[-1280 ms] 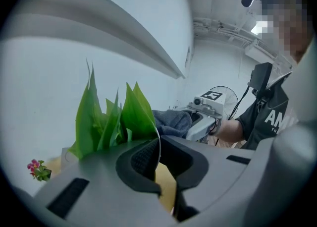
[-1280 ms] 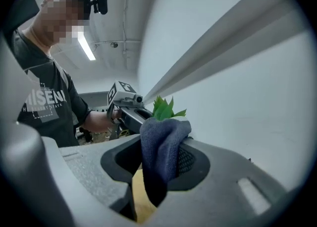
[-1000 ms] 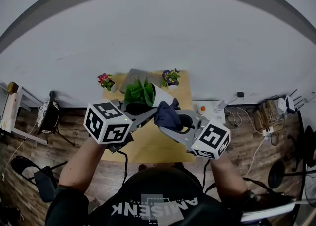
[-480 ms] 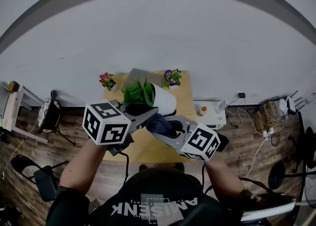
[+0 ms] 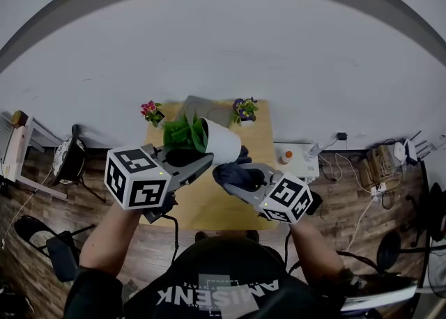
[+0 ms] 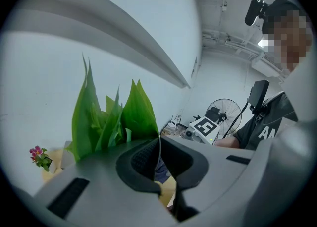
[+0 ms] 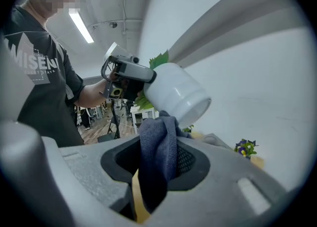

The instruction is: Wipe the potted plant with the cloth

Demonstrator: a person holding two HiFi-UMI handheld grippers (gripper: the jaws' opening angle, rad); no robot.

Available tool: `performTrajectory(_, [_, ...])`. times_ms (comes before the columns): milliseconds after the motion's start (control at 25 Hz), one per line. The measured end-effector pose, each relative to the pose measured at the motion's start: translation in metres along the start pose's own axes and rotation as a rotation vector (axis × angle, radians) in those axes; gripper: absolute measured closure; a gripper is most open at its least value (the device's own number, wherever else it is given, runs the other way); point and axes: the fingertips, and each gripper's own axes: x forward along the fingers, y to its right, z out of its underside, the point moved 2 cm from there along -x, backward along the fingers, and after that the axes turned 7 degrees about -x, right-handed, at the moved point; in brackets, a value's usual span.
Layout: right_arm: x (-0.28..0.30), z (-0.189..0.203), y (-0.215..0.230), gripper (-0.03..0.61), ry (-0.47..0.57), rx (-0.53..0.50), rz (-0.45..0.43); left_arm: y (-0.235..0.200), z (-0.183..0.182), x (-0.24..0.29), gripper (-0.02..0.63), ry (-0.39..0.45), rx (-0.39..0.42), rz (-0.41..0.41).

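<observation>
Two grippers meet in front of the person, above a table (image 5: 209,206). The left gripper (image 5: 201,160) (image 6: 158,160) is clenched on the thin white rim of the pot (image 5: 223,142) (image 7: 176,92) and holds it up off the table, tipped over so that the mouth faces the person's left and the base points right. The right gripper (image 5: 226,175) (image 7: 158,164) grips a dark blue cloth (image 5: 234,171) (image 7: 156,154), pinched in a bunch between its jaws, with one end hanging below and the other poking up. The top of that bunch sits right under the pot's lower side near the base; whether it presses on it I cannot tell. The green leaves (image 5: 182,133) (image 6: 106,117) stick out from the mouth, just past the left gripper's tip. Farther back, at the far edge of the table, stand pink flowers (image 5: 149,112) (image 6: 38,155) to the left and purple flowers (image 5: 242,109) (image 7: 245,147) to the right, well apart. Behind them rises a plain pale wall (image 5: 223,53).
</observation>
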Motion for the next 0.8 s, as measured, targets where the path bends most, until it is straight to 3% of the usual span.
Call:
performTrajectory(240, [-0.021, 0.008, 0.026, 0.449, 0.02, 0.091, 0.084, -0.014, 0.004, -0.011, 0.603, -0.005, 0.021, -0.053])
performTrajectory(480, [-0.053, -0.006, 0.048, 0.449, 0.103, 0.145, 0.168, -0.035, 0.037, -0.007, 0.603, -0.111, 0.119, -0.17])
performTrajectory(800, [-0.08, -0.027, 0.05, 0.449, 0.156, 0.111, 0.223, -0.072, 0.083, 0.022, 0.6, -0.259, 0.2, -0.276])
